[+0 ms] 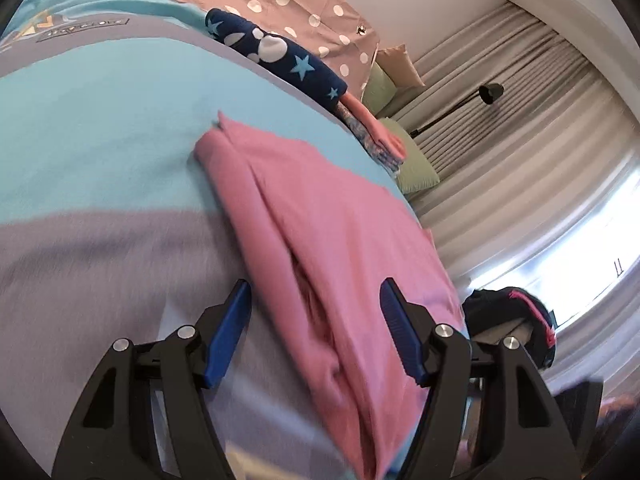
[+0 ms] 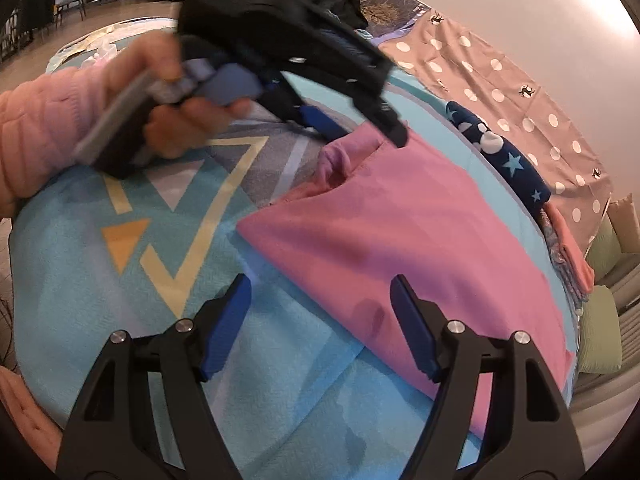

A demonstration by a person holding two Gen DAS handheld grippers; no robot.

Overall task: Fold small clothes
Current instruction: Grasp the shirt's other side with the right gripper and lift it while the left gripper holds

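Observation:
A pink garment (image 1: 320, 232) lies folded lengthwise on the blue and grey bedspread (image 1: 100, 140). My left gripper (image 1: 316, 300) is open and hovers just over its near end, touching nothing. In the right wrist view the same pink garment (image 2: 400, 232) lies flat, and my right gripper (image 2: 320, 296) is open above its near edge. The left gripper (image 2: 352, 128) shows there too, held by a hand in a pink sleeve, over the garment's far bunched end.
A folded navy garment with stars (image 1: 280, 56) and a coral piece (image 1: 380, 128) lie at the bed's far edge. A polka-dot cover (image 2: 520, 92), green pillows (image 1: 412, 168), curtains (image 1: 520, 120) and a black lamp (image 1: 490, 92) stand beyond. Dark clothes (image 1: 516, 312) lie to the right.

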